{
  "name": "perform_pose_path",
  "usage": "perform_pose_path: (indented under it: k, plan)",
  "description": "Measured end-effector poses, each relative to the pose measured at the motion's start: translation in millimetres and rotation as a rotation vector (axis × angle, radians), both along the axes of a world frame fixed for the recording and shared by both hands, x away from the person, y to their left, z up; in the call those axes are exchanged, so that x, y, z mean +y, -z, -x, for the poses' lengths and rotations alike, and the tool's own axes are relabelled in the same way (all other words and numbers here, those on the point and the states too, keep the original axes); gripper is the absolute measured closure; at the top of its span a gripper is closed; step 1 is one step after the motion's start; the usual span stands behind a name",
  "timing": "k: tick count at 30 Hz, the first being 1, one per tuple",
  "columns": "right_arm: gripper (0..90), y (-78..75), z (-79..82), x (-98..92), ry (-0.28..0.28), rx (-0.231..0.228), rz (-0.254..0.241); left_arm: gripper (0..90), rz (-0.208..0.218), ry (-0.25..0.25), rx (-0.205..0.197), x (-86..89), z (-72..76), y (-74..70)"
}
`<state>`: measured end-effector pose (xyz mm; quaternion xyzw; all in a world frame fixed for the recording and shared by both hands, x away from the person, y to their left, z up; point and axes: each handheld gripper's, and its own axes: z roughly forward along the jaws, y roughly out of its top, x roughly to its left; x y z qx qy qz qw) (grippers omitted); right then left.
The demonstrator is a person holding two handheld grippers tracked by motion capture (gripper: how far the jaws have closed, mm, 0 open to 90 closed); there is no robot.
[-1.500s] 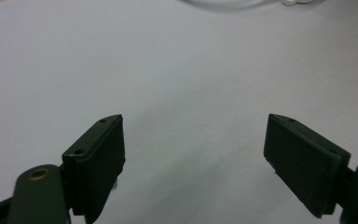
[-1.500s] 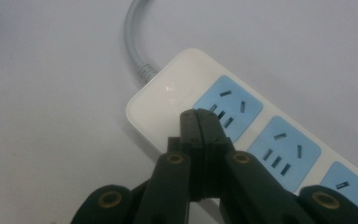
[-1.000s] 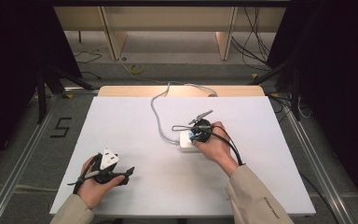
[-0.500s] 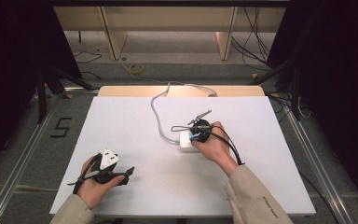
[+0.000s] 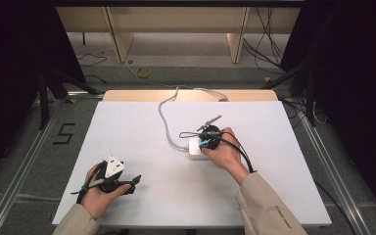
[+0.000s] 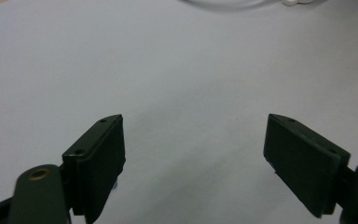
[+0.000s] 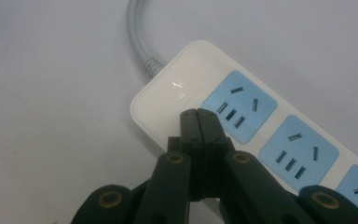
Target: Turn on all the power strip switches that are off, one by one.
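A white power strip [image 5: 195, 148] with blue sockets [image 7: 239, 106] lies near the middle of the white table [image 5: 274, 186]. Its grey cable [image 5: 164, 117] runs off toward the far edge. My right gripper [image 5: 204, 144] points down at the strip's cable end. Its jaws are shut, and the tips [image 7: 197, 114] rest on the plain white end [image 7: 168, 95] beside the first socket, with nothing between them. My left gripper [image 5: 127, 182] sits in the hand at the table's near left, open over bare tabletop [image 6: 193, 121], its pads [image 6: 105, 149] wide apart.
The strip's cable [image 7: 137, 32] leaves at the top of the right gripper view. Beyond the table stand wooden desk legs [image 5: 120, 39], with loose cables and a yellow coil [image 5: 143, 72] on the floor. A "5" mark [image 5: 64, 133] lies left of the table.
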<state>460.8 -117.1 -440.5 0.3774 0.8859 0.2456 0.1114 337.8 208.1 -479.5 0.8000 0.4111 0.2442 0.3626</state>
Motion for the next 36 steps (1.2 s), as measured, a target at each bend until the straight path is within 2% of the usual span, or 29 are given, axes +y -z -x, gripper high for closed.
perform_pose_path:
  k: [19, 28, 31, 33, 36]
  plan:
    - [90.0, 4.5, -2.5, -0.3, 0.017, 0.023, -0.018, 20.6, 0.002, -0.002, 0.000, -1.2, 0.6, 0.0]
    - [90.0, 5.2, -2.4, 1.3, 0.023, 0.012, -0.023, 20.7, 0.001, -0.001, -0.005, -0.2, 0.8, -0.4]
    - [90.0, 1.8, -1.7, -0.4, 0.019, 0.003, -0.012, 20.7, 0.003, 0.001, -0.002, -0.4, 0.7, 0.0]
    - [90.0, -1.6, -1.2, -4.7, 0.032, -0.007, -0.036, 20.7, 0.002, 0.001, 0.002, -0.8, 0.4, 0.3]
    - [90.0, -8.5, -0.8, -9.2, 0.040, -0.015, -0.042, 20.7, -0.003, 0.001, 0.001, -1.3, 0.1, 0.0]
